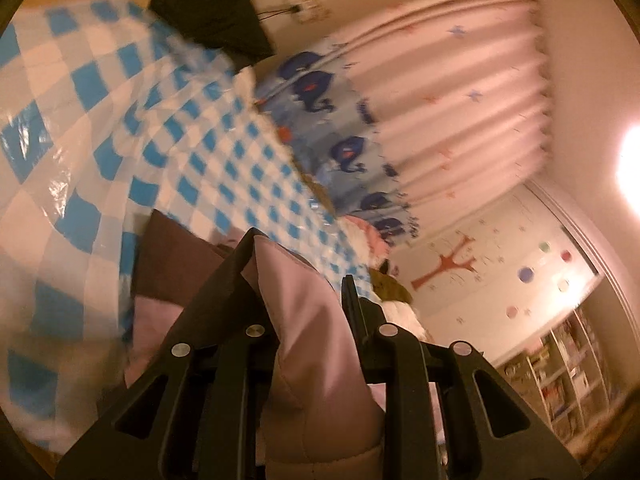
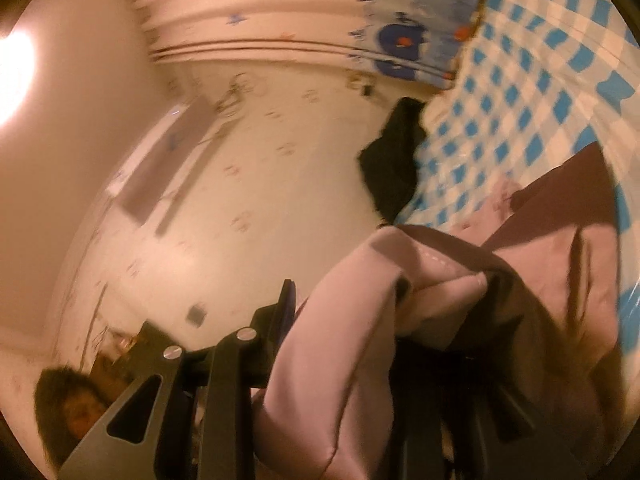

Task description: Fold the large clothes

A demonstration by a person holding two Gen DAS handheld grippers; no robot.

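Left gripper (image 1: 304, 264) and right gripper (image 2: 344, 288) each clenched on an edge of the pink garment (image 1: 304, 320), likely paired corners for a fold. Garment trails ahead onto the blue-checked cloth (image 1: 192, 148); dark garment (image 1: 216, 4) farther off.

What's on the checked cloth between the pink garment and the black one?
Nothing: in the left wrist view, bare checked cloth runs from the pink garment up to the black garment. The right wrist view shows the same.
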